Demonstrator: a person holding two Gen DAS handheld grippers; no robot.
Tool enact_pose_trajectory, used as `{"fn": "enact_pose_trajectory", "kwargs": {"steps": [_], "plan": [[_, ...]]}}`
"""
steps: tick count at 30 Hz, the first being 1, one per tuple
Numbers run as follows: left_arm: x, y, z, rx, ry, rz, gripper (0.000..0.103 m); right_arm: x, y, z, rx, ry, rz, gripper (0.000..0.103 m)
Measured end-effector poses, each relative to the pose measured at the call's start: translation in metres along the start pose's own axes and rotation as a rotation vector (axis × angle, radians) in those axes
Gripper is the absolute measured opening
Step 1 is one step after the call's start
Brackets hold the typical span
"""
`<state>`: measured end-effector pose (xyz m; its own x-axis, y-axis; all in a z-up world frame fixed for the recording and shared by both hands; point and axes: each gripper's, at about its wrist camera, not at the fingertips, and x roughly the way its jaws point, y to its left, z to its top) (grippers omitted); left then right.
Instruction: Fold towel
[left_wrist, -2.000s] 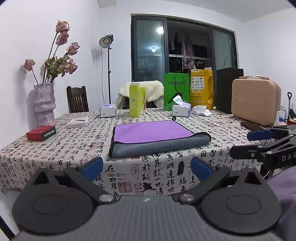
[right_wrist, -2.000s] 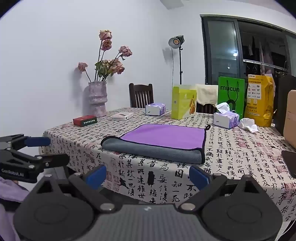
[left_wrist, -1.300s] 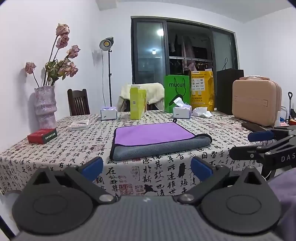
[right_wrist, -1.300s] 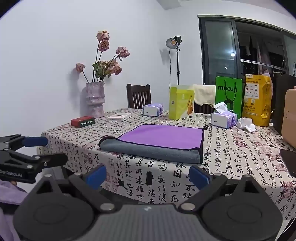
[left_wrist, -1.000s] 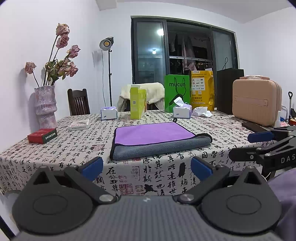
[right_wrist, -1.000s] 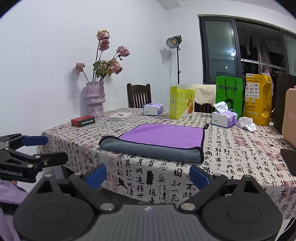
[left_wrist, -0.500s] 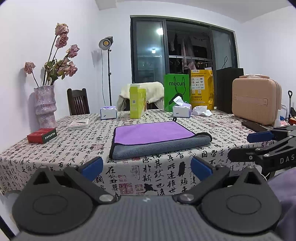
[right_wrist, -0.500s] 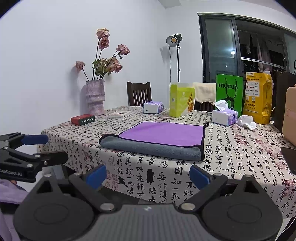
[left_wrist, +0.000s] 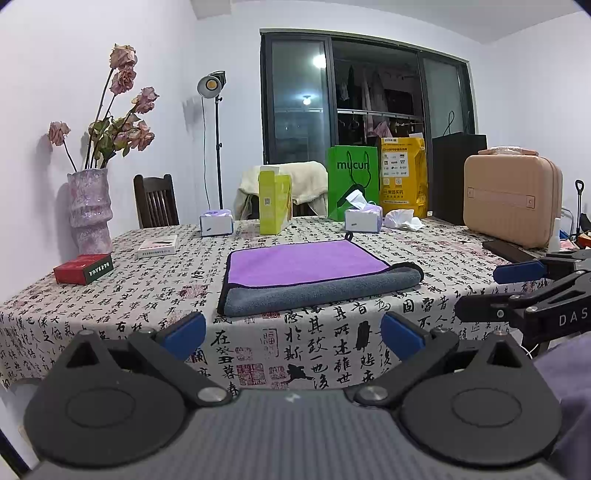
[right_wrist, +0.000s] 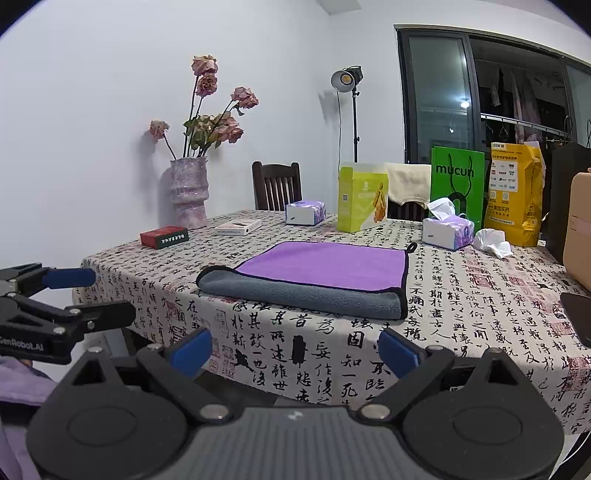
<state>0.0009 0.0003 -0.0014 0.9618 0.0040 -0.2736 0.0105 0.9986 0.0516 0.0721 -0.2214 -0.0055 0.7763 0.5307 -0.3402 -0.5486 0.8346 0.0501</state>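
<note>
Purple-and-grey microfibre towel (left_wrist: 310, 273), folded once, flat on calligraphy-print bench (left_wrist: 147, 295) near front edge; rolled grey fold toward jaws, long axis left to right. Dead ahead of both grippers, well apart from each. Left gripper (left_wrist: 291, 332) and right gripper (right_wrist: 295, 349): jaws wide apart, holding nothing, short of bench edge; neither clearly nearer. Versus two seconds earlier: towel unmoved, both views almost unchanged.

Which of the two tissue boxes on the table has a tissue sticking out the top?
The tissue box by the green bag; the one left of the yellow-green carton shows none.
</note>
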Motion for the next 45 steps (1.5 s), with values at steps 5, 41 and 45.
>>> {"fn": "enact_pose_trajectory", "kwargs": {"steps": [5, 41, 45], "plan": [[0.0008, -0.0004, -0.0007, 0.000, 0.003, 0.000, 0.103, 0.0007, 0.0003, -0.0003, 0.000, 0.002, 0.001, 0.097], [0.0022, -0.0020, -0.0015, 0.005, 0.005, 0.003, 0.103, 0.0017, -0.0002, -0.0004, 0.003, 0.007, 0.003, 0.097], [0.0025, -0.0023, -0.0023, 0.006, 0.009, 0.002, 0.103, 0.0023, -0.0002, -0.0011, 0.004, 0.010, 0.004, 0.097]]}}
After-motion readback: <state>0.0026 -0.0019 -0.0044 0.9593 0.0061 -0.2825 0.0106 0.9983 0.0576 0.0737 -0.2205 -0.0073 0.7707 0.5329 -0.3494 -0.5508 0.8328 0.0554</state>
